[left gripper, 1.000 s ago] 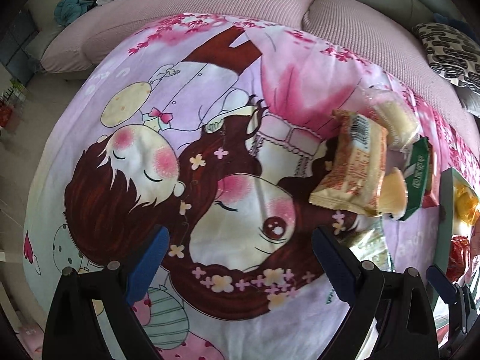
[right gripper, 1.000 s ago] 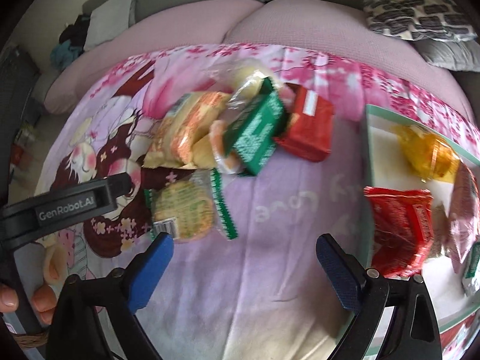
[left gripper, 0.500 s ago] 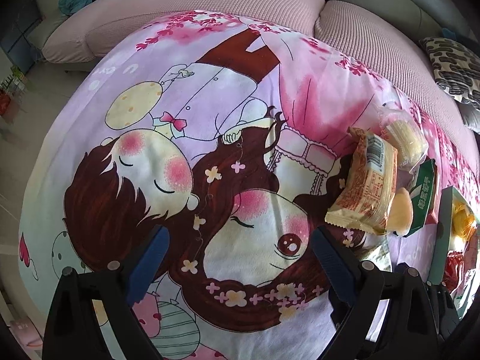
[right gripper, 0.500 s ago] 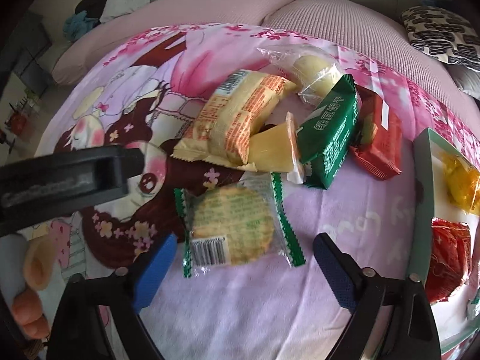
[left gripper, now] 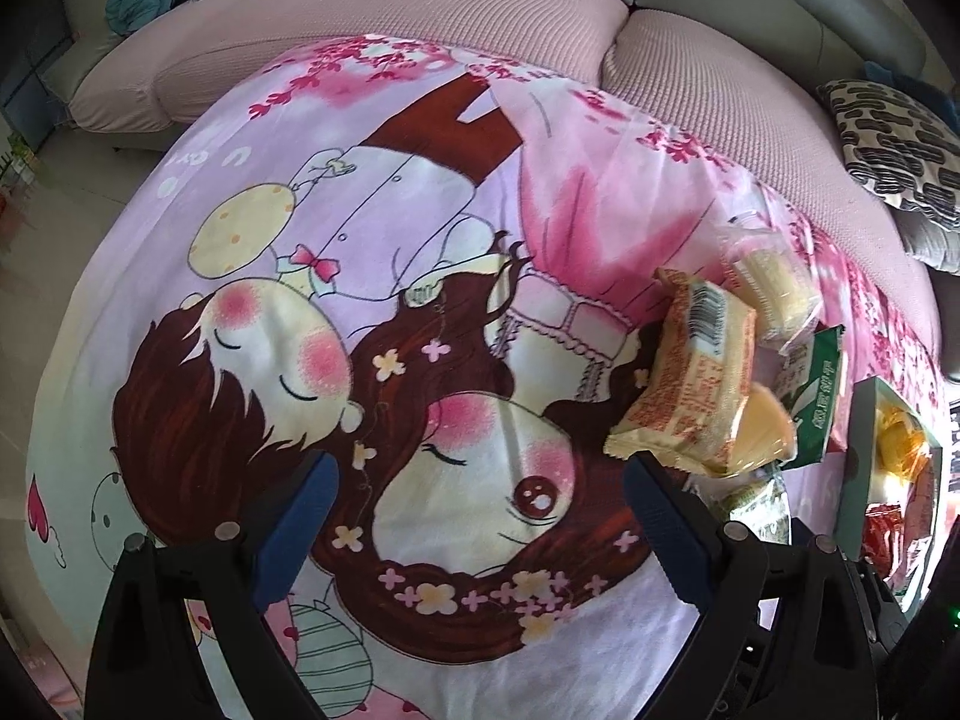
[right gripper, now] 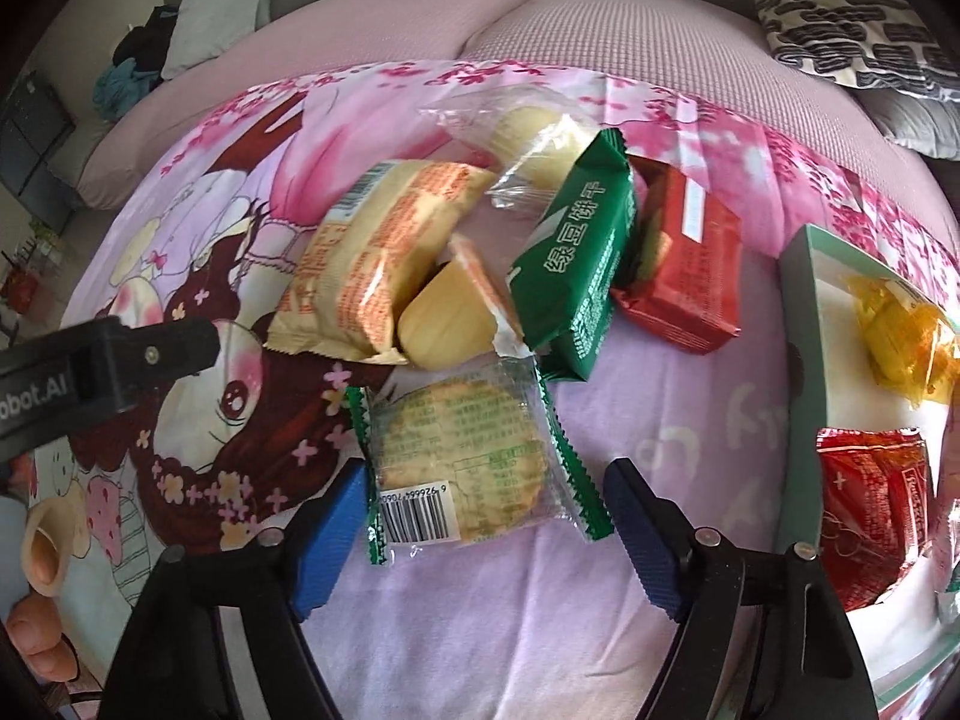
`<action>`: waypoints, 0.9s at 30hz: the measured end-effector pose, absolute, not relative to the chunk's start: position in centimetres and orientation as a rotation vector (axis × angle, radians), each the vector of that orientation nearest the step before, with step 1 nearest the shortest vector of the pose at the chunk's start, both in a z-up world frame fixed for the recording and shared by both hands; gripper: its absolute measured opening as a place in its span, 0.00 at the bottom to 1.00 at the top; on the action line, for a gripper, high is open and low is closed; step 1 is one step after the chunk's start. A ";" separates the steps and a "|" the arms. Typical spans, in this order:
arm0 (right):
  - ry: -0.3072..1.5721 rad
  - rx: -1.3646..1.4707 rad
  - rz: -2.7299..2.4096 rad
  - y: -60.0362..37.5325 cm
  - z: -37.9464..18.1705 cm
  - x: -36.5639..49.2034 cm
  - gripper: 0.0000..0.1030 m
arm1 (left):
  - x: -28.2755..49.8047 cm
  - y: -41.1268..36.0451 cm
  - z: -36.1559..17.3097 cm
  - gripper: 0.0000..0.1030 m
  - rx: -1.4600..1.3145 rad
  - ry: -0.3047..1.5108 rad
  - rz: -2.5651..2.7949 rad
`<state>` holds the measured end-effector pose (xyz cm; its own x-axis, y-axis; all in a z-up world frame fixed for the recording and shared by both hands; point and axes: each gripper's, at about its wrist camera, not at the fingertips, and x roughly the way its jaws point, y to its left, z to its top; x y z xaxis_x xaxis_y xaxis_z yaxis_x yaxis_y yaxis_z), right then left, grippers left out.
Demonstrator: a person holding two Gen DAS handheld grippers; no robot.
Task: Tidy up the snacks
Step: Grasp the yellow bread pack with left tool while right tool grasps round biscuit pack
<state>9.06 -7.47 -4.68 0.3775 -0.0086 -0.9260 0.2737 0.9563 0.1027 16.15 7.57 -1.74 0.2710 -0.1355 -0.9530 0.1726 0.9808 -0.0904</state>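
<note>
Right tongs [right gripper: 486, 531] over a round biscuit packet [right gripper: 465, 462].
Jaws closing, packet between them, ungripped; left tongs [left gripper: 474, 516] released above the cartoon-print cloth [left gripper: 372, 276].

A pile of snack packets [right gripper: 456, 252] lay on the cartoon-print cloth [right gripper: 660, 420], the tray [right gripper: 804, 360] to its right holding more packets [right gripper: 870, 498]; a sofa [right gripper: 600, 30] stood behind the cloth.

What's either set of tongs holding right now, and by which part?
Nothing yet. The right tongs have been closing around the round biscuit pack, pads at its two side edges but not pressing. The left tongs are open and empty.
</note>
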 end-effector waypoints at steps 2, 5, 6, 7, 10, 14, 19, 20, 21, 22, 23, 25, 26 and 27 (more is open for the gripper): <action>1.168 0.262 -0.189 -7.8 -4.6 9.0 0.72 | 16.3 7.2 -1.6 0.93 0.030 1.274 -0.219; 1.164 0.274 -0.187 -8.2 -4.5 8.8 0.70 | 16.4 6.6 -1.4 0.93 0.031 1.265 -0.235; 1.160 0.279 -0.187 -8.4 -4.5 8.7 0.67 | 16.5 6.5 -1.3 0.93 0.028 1.262 -0.244; 1.158 0.287 -0.191 -8.7 -4.5 8.6 0.66 | 16.5 6.3 -1.2 0.93 0.026 1.259 -0.253; 1.154 0.310 -0.206 -9.6 -4.1 8.1 0.66 | 17.0 5.3 -1.1 0.93 0.008 1.250 -0.293; 1.150 0.335 -0.209 -10.5 -3.7 7.5 0.64 | 17.4 3.6 -1.4 0.93 -0.006 1.247 -0.358; 1.147 0.342 -0.231 -12.0 -3.4 7.0 0.63 | 17.6 1.7 -2.3 0.92 0.015 1.245 -0.390; 1.146 0.344 -0.230 -12.2 -3.3 7.0 0.62 | 17.6 1.4 -2.4 0.90 0.016 1.241 -0.397; 1.146 0.344 -0.230 -12.4 -3.2 7.0 0.62 | 17.6 1.2 -2.5 0.86 0.016 1.234 -0.401; 1.145 0.343 -0.231 -12.2 -3.3 6.9 0.62 | 17.7 1.0 -2.5 0.84 0.020 1.230 -0.407; 1.145 0.342 -0.232 -12.0 -3.2 6.7 0.62 | 17.7 0.8 -2.6 0.82 0.025 1.226 -0.414; 1.145 0.341 -0.234 -12.2 -3.2 6.6 0.62 | 17.9 0.3 -3.0 0.75 0.035 1.224 -0.422; 1.146 0.340 -0.235 -12.0 -3.4 7.0 0.62 | 18.0 0.1 -3.1 0.69 0.035 1.228 -0.428; 1.145 0.340 -0.236 -12.0 -3.3 6.9 0.62 | 18.1 0.0 -3.3 0.64 0.031 1.232 -0.438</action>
